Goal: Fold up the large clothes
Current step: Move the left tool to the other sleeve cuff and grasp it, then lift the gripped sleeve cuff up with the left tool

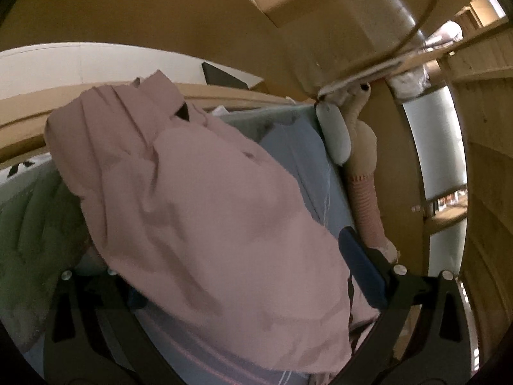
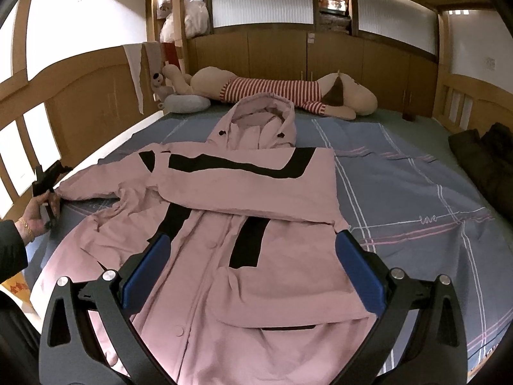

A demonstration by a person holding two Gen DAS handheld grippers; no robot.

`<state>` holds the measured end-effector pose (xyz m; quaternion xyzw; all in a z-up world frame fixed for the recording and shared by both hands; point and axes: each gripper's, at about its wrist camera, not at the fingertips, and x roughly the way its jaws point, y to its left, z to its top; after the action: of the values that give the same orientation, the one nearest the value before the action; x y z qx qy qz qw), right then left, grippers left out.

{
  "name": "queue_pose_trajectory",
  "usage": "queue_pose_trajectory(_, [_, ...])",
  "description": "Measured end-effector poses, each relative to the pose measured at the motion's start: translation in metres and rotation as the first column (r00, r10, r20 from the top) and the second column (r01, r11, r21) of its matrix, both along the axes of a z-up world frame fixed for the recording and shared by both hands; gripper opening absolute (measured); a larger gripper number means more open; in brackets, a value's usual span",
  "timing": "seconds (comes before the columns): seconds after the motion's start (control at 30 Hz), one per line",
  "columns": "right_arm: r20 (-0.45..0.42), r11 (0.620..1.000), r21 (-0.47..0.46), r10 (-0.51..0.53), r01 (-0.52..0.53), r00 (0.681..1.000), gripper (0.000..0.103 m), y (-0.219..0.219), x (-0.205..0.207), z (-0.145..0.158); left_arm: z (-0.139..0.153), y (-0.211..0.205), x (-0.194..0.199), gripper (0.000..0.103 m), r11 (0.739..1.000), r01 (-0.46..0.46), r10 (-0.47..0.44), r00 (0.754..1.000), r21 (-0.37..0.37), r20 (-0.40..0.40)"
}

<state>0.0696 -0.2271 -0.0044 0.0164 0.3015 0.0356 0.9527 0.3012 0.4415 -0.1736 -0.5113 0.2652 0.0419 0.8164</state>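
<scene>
Jacket (image 2: 243,224) flat on the bed (image 2: 416,192), hood toward the far end, one sleeve folded across the chest. Stuffed toy (image 2: 288,91) lies crosswise behind the hood, pillow (image 2: 187,102) at its left. Left tool (image 2: 48,189) at the outstretched sleeve cuff, left bed edge. Right tool (image 2: 253,276) above the jacket's lower front.

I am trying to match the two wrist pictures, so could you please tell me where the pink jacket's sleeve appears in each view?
Left wrist: the sleeve fills the centre, running away from the left gripper, which is bunched in pink fabric.
Right wrist: the sleeve lies at left, its cuff at the left gripper.
Shared landmark: the striped plush toy.
</scene>
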Motion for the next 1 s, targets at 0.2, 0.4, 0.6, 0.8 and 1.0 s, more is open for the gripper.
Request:
queue_pose_trajectory(0.2, [-0.016,1.000,-0.015,0.007,-0.007,1.000,0.102,0.008,0.006,-0.006,-0.020,0.015,0.008,0.023,0.992,-0.061,0.058,0.998,-0.108,-0.028])
queue_pose_trajectory(0.4, [-0.029,0.999,-0.030,0.021,-0.022,0.999,0.102,0.015,0.009,-0.010,-0.026,0.018,0.011,0.006,0.992,-0.052,0.051,0.999,-0.115,-0.014])
queue_pose_trajectory(0.6, [-0.023,0.999,-0.026,0.019,-0.020,1.000,0.102,0.016,0.010,-0.009,-0.020,0.010,0.015,0.005,0.993,-0.077,0.074,0.997,-0.091,-0.034])
queue_pose_trajectory(0.8, [-0.020,1.000,-0.026,0.016,-0.017,1.000,0.102,0.017,0.009,-0.009,0.011,-0.002,0.015,0.004,0.997,-0.056,0.056,0.998,0.049,-0.002])
queue_pose_trajectory(1.0, [0.002,1.000,0.000,-0.004,0.004,1.000,0.102,0.007,0.005,-0.003,0.046,-0.013,0.008,0.003,0.995,-0.069,0.065,0.996,0.075,0.059])
